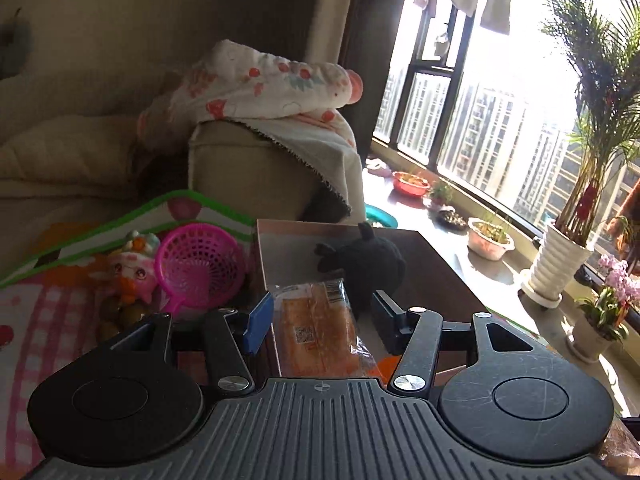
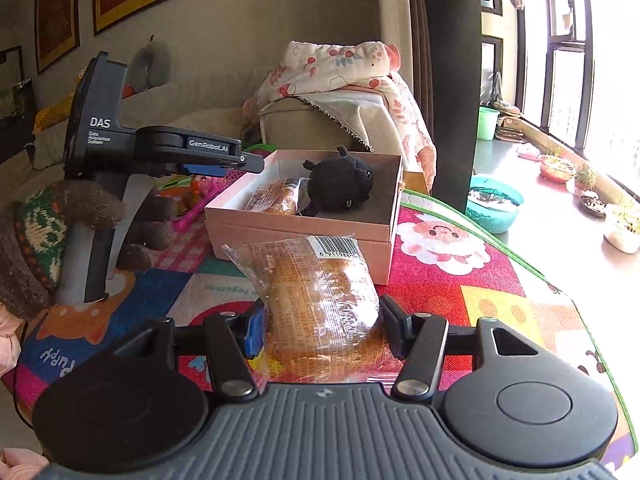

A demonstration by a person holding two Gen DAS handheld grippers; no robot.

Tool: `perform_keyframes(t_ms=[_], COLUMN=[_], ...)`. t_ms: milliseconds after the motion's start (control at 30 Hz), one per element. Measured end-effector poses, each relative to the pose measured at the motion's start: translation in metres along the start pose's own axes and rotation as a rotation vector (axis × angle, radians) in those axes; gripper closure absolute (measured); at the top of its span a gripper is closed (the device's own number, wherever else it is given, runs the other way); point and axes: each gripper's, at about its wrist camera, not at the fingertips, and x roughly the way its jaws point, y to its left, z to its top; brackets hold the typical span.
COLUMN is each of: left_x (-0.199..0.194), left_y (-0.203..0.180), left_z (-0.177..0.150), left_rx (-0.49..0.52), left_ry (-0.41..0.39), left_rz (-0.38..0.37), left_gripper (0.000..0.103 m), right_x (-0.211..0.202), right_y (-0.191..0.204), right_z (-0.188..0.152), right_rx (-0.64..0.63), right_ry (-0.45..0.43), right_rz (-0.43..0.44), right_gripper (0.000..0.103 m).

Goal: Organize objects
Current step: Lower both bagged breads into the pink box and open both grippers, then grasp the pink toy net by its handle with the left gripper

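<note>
An open pink box (image 2: 304,232) stands on the play mat. It holds a black plush toy (image 2: 340,186) and a wrapped bread packet (image 2: 276,196). My right gripper (image 2: 322,328) is shut on a second bread packet (image 2: 320,292) in clear wrap, held just in front of the box. My left gripper (image 2: 256,166) hovers at the box's left rim, carried by a gloved hand (image 2: 92,204). In the left wrist view the left gripper (image 1: 322,318) stands open above the bread packet (image 1: 312,332) lying in the box (image 1: 296,244), pads clear of it, with the plush toy (image 1: 364,264) beyond.
A pink toy strainer (image 1: 200,264) and a small doll (image 1: 134,264) lie left of the box. The colourful mat (image 2: 460,280) ends at a green edge on the right. Behind stands a sofa arm with a floral blanket (image 2: 340,80). A teal basin (image 2: 494,206) and plant pots line the window sill.
</note>
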Motion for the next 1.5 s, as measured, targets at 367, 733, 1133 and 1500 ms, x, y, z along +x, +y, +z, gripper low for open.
perform_keyframes(t_ms=[367,733,1133,1500], left_x=[-0.069,-0.077,-0.066,0.008], left_y=[0.029,0.053,0.07,0.066], left_z=[-0.067,-0.092,-0.075,-0.02], left_rx=[-0.01,-0.057,-0.059,0.132], left_ry=[0.117,0.158,0.083,0.036], left_rz=[0.004,0.024,0.114,0.182], left_gripper=[0.044,0.044,0.044,0.044], right_x=[0.028,0.071,0.075,0.071], right_y=[0.008,0.002,0.059,0.07], right_z=[0.087,0.131,0.01,-0.012], right_rx=[-0.062,-0.021,-0.103,-0.078], right_ry=[-0.097,-0.1,-0.014,-0.118], right_rz=[-0.047,-0.109,-0.061,-0.06], right_gripper=[0.047,0.0,0.0,0.0])
